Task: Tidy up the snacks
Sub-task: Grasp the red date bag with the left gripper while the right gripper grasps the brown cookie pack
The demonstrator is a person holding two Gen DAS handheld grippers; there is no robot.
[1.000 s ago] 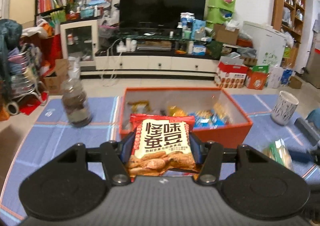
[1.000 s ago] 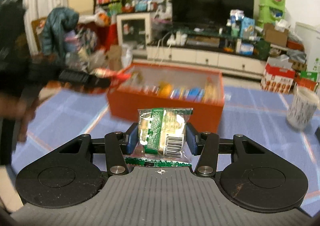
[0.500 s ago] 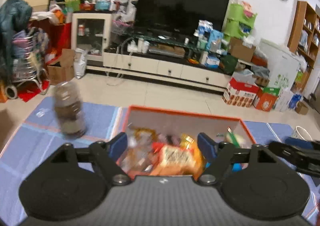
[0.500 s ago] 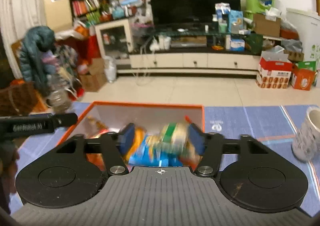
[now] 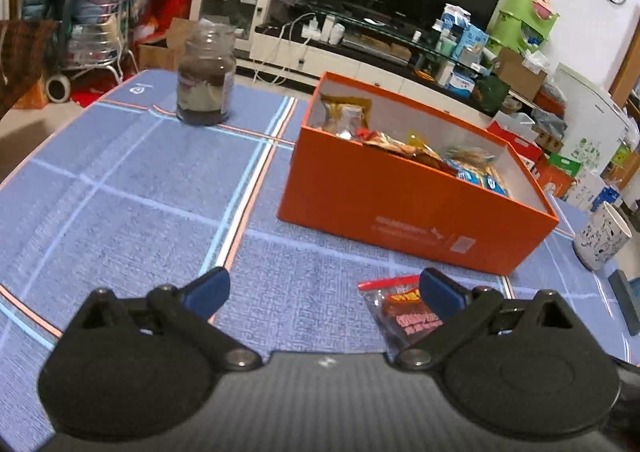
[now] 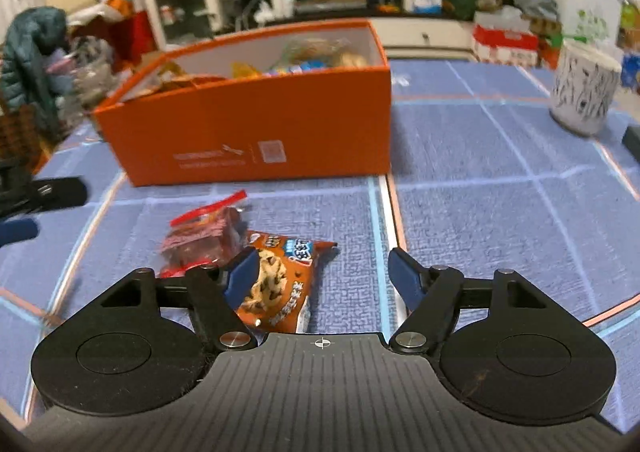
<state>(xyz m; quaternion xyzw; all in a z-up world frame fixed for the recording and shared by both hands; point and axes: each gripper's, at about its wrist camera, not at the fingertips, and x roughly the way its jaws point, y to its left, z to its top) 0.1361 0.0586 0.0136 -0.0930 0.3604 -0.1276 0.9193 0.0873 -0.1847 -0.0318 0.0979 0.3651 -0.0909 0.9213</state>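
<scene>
Two snack packets lie on the blue checked cloth (image 6: 460,155) just in front of the orange box (image 6: 256,123) of snacks: an orange cookie packet (image 6: 280,284) printed with chocolate-chip cookies, its long axis running from the right gripper (image 6: 320,276) up and rightward toward the box, and beside it a clear packet with a red top strip (image 5: 404,312). The right gripper's jaws stand apart and empty, the cookie packet lying against the left finger's tip. The left gripper (image 5: 324,292) is opening wide with nothing between its fingers — the clear packet sits partly under its right fingertip.
</scene>
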